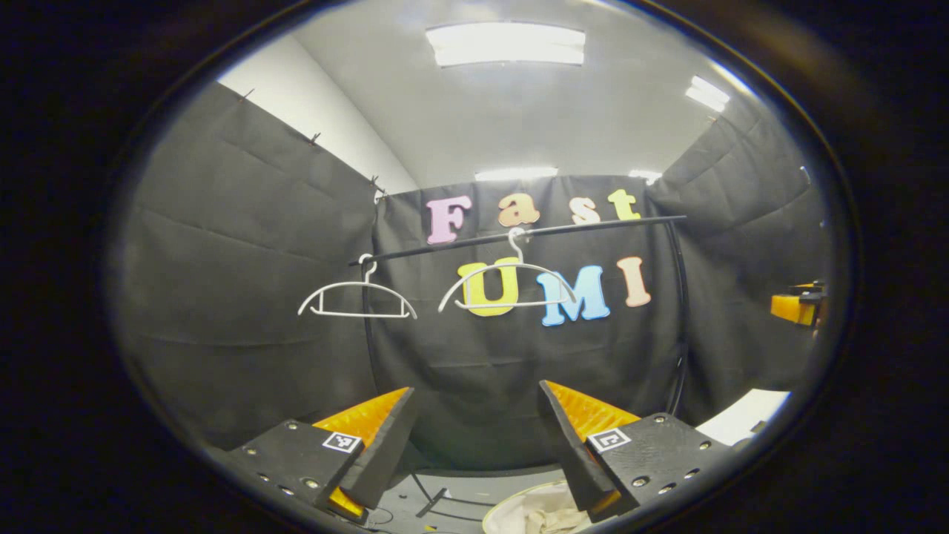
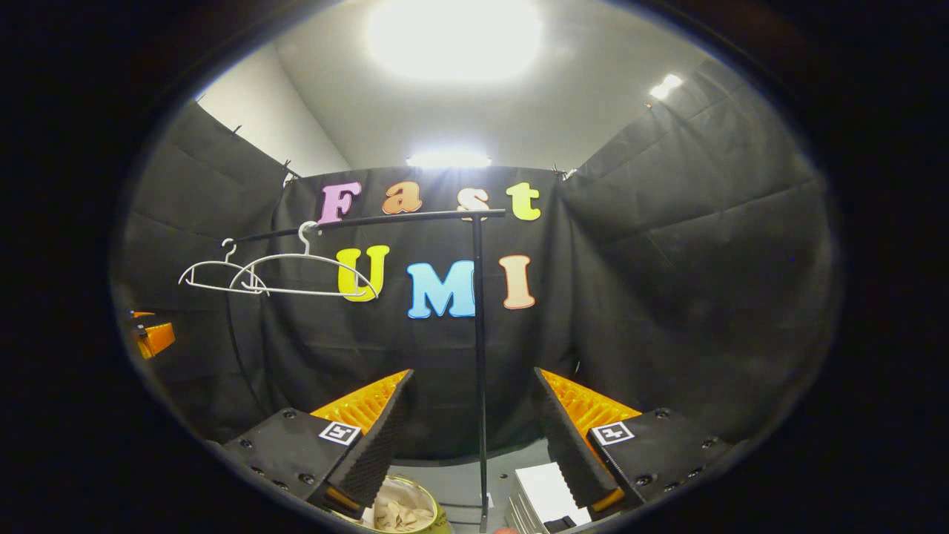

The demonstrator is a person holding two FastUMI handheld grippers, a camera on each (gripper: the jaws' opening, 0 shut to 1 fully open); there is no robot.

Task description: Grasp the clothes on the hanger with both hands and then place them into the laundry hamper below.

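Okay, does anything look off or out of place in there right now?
Nothing stands out. Both hangers hang bare on the rail, pale clothes lie in the hamper below, and both grippers are open and empty.

Ceiling panels (image 2: 454, 37) glare overhead; fisheye bends edges.

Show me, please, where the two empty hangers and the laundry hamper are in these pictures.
left hanger (image 1: 357, 300): left gripper view, on its curved shoulder bar.
right hanger (image 1: 507, 286): left gripper view, on its curved shoulder bar.
laundry hamper (image 2: 401, 512): right gripper view, on the pale clothes inside it.
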